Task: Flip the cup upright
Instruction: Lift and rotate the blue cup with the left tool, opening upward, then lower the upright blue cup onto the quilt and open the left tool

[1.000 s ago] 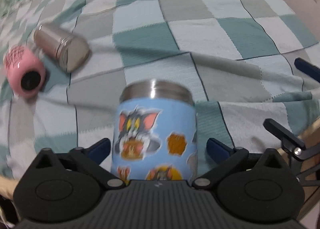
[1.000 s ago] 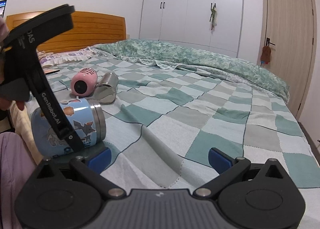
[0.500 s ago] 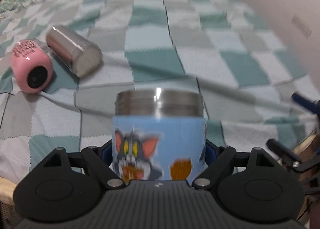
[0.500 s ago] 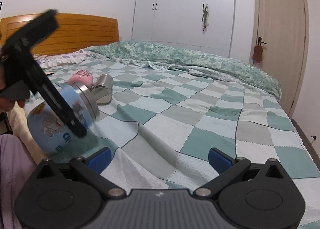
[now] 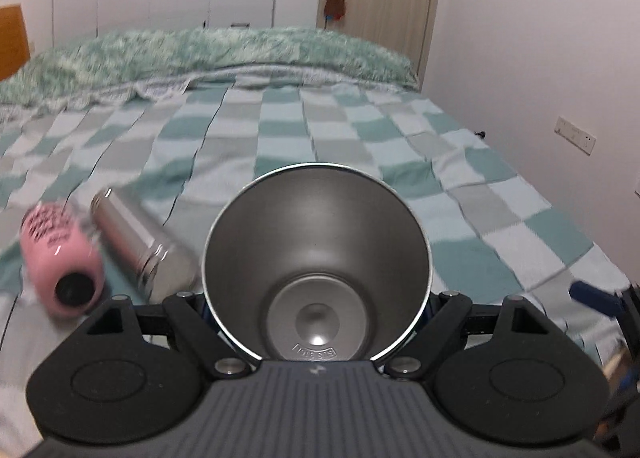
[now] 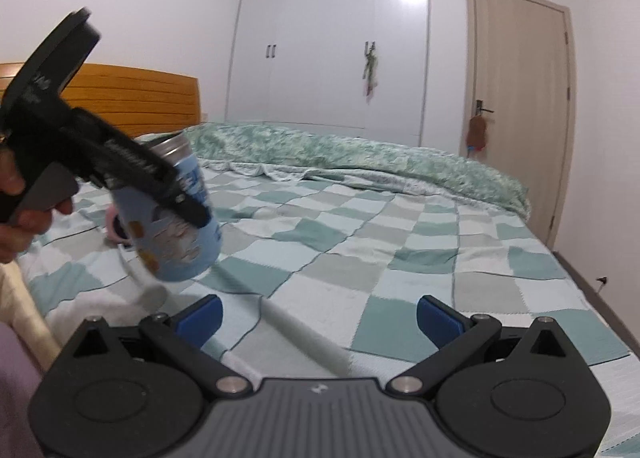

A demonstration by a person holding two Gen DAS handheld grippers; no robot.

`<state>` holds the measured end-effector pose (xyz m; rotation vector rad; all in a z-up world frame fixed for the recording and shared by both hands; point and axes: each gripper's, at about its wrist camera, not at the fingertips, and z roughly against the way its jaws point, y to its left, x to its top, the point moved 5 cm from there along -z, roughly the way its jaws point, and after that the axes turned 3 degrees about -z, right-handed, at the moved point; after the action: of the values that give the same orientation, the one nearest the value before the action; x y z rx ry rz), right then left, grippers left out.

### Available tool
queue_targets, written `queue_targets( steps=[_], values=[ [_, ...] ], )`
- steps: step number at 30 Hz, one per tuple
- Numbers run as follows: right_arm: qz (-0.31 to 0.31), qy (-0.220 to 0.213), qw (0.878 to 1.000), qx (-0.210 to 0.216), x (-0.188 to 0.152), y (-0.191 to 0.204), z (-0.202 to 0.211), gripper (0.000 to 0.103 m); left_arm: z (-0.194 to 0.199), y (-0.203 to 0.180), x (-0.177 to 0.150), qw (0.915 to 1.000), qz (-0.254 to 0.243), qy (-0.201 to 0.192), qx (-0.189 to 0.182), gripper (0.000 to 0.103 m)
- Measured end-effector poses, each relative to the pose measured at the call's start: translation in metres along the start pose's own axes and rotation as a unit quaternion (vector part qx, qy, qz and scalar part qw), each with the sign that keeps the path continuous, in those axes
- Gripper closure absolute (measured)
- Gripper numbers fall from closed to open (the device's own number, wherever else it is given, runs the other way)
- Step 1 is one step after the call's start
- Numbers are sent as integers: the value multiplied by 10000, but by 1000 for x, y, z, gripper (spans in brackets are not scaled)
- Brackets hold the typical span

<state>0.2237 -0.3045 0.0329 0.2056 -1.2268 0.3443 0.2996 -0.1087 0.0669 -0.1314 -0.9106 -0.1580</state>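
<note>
Above bed, left gripper clamped on cup, tilted, off blanket — soft uneven bedding could tip it at set-down. Right gripper apart, empty.

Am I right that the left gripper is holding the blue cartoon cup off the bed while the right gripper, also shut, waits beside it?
Not quite: the right gripper is open, its blue pads spread with nothing between them, as the right wrist view shows. The rest holds: the left gripper grips the blue cartoon cup clear of the bed.
</note>
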Motion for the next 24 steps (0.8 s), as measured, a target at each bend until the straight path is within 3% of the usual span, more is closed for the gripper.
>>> queue_targets(
  steps=[4, 9, 11, 15, 16, 17, 24],
  values=[
    [-53, 93, 9998, -143, -4, -6, -8, 0, -32, -16, 9, 9996, -207, 206, -11, 19],
    [-136, 221, 9995, -202, -13, -11, -20, 0, -76, -22, -9, 9974, -332, 631, 36, 19],
    [-157, 231, 9994, -203, -15, -12, -22, 0, -78, -23, -13, 9983, -465, 359, 53, 19],
    [-143, 262, 9993, -235, -17, -11, -23, 0, -75, -26, -14, 9982, -550, 228, 40, 15],
    [-149, 257, 9993, -245, -17, -10, -22, 0, -72, -26, -13, 9984, -546, 151, -17, 4],
    [-156, 242, 9993, -246, -17, -10, -22, 0, -67, -25, -11, 9986, -516, 42, -41, 0],
    [-129, 35, 9997, -199, -7, 8, -4, 0, -11, -14, -5, 9966, -399, -716, 31, 0]
  ],
)
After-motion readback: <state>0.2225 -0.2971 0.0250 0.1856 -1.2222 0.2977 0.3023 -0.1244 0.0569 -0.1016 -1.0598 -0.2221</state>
